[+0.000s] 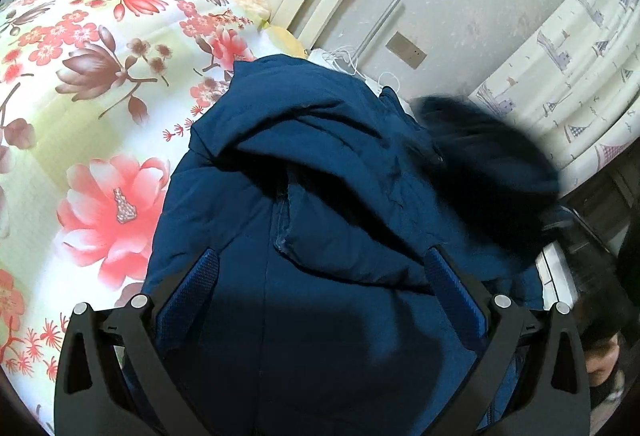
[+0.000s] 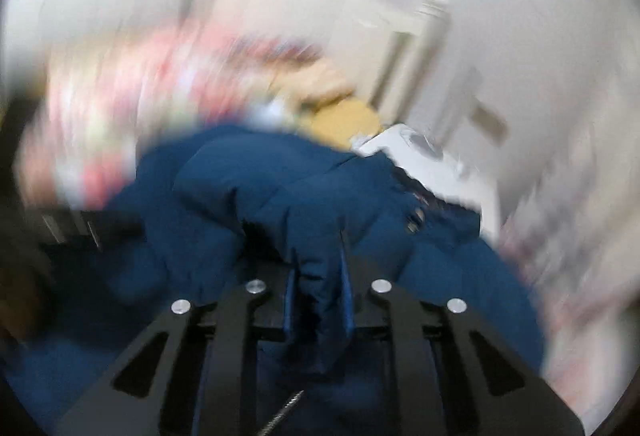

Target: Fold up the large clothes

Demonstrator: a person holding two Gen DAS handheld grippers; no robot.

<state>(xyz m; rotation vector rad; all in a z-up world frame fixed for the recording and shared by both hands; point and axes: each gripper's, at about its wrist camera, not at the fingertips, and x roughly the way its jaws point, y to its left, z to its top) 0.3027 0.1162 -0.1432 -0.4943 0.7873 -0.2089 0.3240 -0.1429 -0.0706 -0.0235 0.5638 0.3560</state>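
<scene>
Right gripper (image 2: 319, 268) pinches a fold of the puffy blue jacket (image 1: 320, 172) lying on the floral quilt (image 1: 92, 84) (view blurred, probably a sleeve), left gripper (image 1: 320, 276) spread above it; soft, bulky, best grasped at seams.

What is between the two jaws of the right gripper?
A pinched fold of the blue jacket fills the narrow gap in the right gripper; the right wrist view shows it, though blurred.
</scene>
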